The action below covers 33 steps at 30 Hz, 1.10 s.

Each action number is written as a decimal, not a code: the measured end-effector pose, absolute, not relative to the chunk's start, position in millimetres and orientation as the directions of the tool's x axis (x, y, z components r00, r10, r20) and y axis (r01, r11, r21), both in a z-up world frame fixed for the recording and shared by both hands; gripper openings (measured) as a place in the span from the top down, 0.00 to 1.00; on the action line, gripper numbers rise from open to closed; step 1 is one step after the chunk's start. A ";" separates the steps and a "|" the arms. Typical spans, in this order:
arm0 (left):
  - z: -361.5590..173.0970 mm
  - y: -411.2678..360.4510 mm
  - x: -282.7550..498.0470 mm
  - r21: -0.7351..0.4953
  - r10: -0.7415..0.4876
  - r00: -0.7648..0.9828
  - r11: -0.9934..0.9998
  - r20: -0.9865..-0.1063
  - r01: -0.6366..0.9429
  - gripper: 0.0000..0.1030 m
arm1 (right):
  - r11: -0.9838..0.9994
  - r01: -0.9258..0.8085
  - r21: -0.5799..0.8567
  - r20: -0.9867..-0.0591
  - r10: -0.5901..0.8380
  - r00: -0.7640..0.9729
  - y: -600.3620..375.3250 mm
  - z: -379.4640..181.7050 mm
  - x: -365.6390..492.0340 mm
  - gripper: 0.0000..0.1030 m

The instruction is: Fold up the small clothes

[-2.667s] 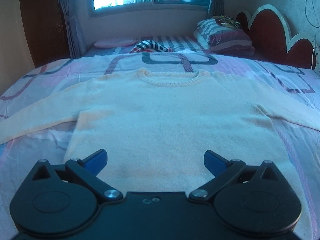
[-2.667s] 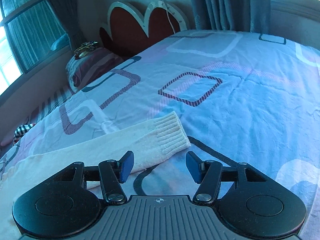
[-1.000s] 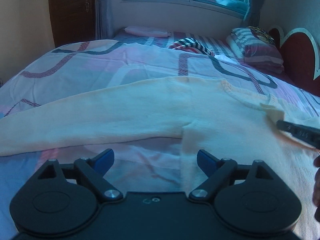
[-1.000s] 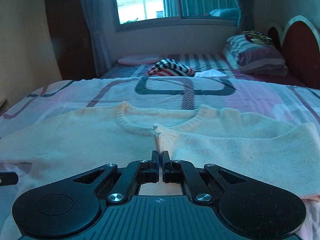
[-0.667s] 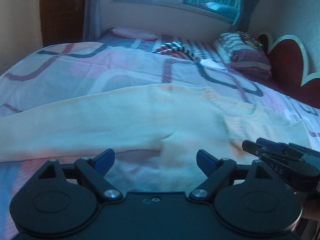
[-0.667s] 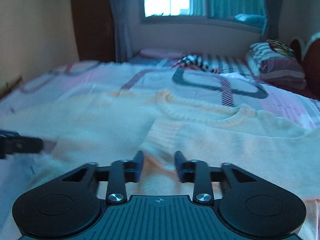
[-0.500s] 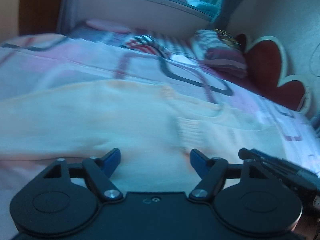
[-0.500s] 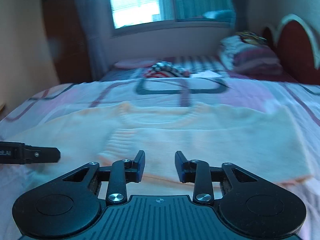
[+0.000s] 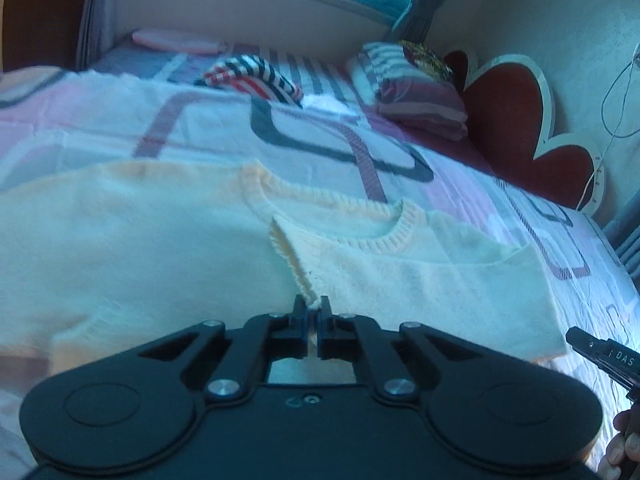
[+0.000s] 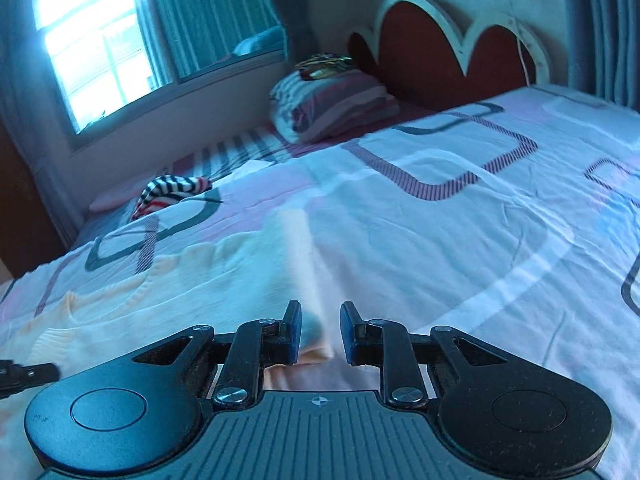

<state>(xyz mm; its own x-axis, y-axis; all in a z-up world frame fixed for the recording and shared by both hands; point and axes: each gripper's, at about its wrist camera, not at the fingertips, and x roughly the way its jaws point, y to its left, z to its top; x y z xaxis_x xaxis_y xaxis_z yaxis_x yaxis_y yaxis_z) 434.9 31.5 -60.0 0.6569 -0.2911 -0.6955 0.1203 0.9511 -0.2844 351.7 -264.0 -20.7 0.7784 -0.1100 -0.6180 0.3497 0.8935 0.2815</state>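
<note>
A cream knitted sweater (image 9: 132, 240) lies flat on the bed, neck away from me, its right sleeve folded across the chest (image 9: 420, 288). My left gripper (image 9: 312, 312) is shut on the ribbed cuff (image 9: 294, 264) of that folded sleeve, over the middle of the chest. My right gripper (image 10: 320, 328) is open over the sweater's folded right edge (image 10: 280, 264), which passes between its fingers; its tip shows in the left wrist view (image 9: 600, 354). The left gripper's tip shows in the right wrist view (image 10: 28, 374).
The bed has a pink and white patterned cover (image 10: 460, 240). A striped garment (image 9: 248, 76) and stacked pillows (image 9: 416, 92) lie behind the sweater. A red scalloped headboard (image 10: 440, 52) stands on the right, and a window (image 10: 120, 40) is in the back wall.
My right gripper let go of the sleeve cuff on the chest and moved right to the folded edge. My left gripper came over from the left armpit and shut on that cuff.
</note>
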 end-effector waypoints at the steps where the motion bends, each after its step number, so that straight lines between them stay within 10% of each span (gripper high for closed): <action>1: -55.3 37.8 432.6 -0.274 -0.279 0.672 0.955 -0.686 0.117 0.97 | 0.891 0.353 0.286 -0.618 -0.110 0.778 -266.0 -20.6 352.9 0.78; 20: -47.1 93.5 415.9 -0.209 -0.159 0.727 0.978 -0.668 0.022 0.97 | 0.920 0.274 0.282 -0.611 -0.048 0.790 -253.4 -21.9 364.0 0.79; 23: -50.2 96.3 418.0 -0.200 -0.151 0.717 0.980 -0.681 0.016 0.97 | 0.924 0.250 0.289 -0.610 -0.024 0.792 -251.8 -22.4 365.1 0.96; 29: -65.8 95.4 424.5 -0.181 -0.143 0.685 0.983 -0.715 0.016 0.97 | 0.951 0.152 0.270 -0.603 0.044 0.797 -235.2 -24.2 368.4 0.97; 33: -68.0 104.0 420.2 -0.141 -0.066 0.698 0.989 -0.713 -0.050 0.74 | 0.973 0.142 0.182 -0.690 0.024 0.724 -227.8 -43.8 381.0 0.97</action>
